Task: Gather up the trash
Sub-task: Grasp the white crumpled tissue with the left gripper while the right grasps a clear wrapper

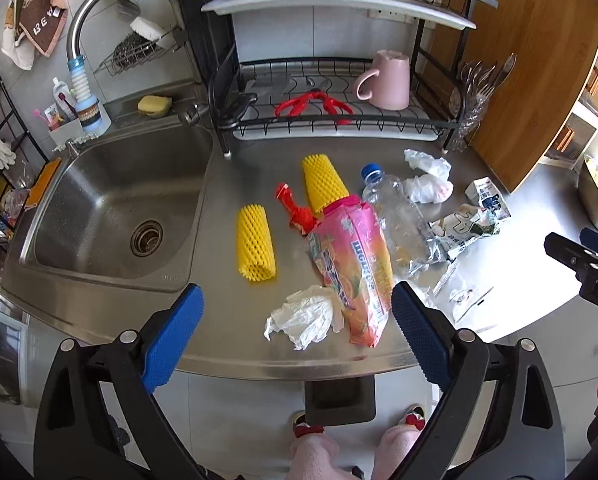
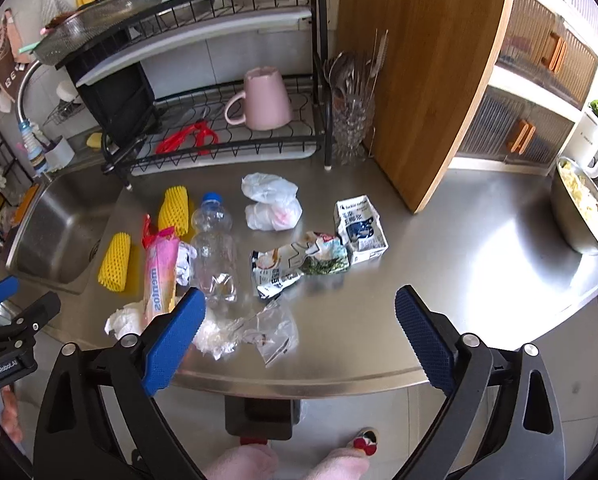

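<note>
Trash lies spread on the steel counter (image 1: 259,356): a pink snack bag (image 1: 355,260), a crumpled white tissue (image 1: 303,316), two yellow foam nets (image 1: 255,249) (image 1: 324,182), a red wrapper (image 1: 297,210), a clear plastic bottle (image 1: 399,220), white plastic bags (image 2: 271,202), a milk carton (image 2: 359,228), a torn packet (image 2: 295,264) and clear film (image 2: 259,330). My left gripper (image 1: 297,332) is open and empty, held just in front of the tissue and snack bag. My right gripper (image 2: 299,334) is open and empty over the counter's front edge, near the clear film.
A sink (image 1: 115,216) lies at the left. A dish rack (image 1: 331,120) with a pink mug (image 1: 387,80) and red scissors (image 1: 315,104) stands at the back. A wooden board (image 2: 423,72) leans at the right. A steel bowl (image 2: 583,208) sits far right. A dark bin (image 2: 259,416) stands below the counter's edge.
</note>
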Demonstrator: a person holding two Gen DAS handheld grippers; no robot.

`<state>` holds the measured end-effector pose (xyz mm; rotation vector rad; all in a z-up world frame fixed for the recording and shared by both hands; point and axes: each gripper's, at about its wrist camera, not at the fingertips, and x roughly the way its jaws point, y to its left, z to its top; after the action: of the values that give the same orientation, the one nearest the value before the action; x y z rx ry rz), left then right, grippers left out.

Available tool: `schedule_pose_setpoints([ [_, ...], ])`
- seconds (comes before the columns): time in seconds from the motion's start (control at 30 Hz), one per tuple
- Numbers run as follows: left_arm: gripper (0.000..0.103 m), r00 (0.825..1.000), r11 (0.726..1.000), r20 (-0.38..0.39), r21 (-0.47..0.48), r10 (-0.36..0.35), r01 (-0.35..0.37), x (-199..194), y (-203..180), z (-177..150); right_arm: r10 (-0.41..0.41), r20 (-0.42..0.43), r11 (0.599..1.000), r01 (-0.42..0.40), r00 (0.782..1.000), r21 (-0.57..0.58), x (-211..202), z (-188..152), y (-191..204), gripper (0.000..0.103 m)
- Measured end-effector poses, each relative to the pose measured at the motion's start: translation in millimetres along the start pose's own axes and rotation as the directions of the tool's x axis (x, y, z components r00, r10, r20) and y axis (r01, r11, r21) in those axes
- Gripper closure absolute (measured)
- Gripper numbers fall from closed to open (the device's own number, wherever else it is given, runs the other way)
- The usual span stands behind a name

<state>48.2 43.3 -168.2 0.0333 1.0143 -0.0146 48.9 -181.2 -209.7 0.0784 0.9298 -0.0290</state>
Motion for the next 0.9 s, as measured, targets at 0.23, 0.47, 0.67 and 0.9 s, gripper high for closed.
schedule_pose_setpoints([
  [0.23,0.016,0.999,0.998,-0.015,0.043,-0.047,0.047,45.3,4.4,-26.5,0.057,-0.101,0.998,-0.055,0.993,0.025,55.1,-27.2,2.4,0.039],
  [0.47,0.025,0.996,0.993,-0.077,0.101,-0.055,0.062,87.5,1.1,-40.1,0.068,-0.135,0.997,-0.062,0.988,0.048,84.4,-34.1,0.1,0.047],
  [0.67,0.034,0.994,0.989,-0.102,0.138,-0.045,0.059,110.6,-6.8,-38.6,0.091,-0.167,0.995,-0.082,0.982,0.057,104.7,-37.9,3.3,0.054],
  [0.9,0.057,0.984,0.989,-0.161,0.117,-0.074,0.093,135.0,-3.4,-43.1,0.086,-0.192,0.996,-0.083,0.978,0.024,118.1,-41.1,9.6,0.077],
])
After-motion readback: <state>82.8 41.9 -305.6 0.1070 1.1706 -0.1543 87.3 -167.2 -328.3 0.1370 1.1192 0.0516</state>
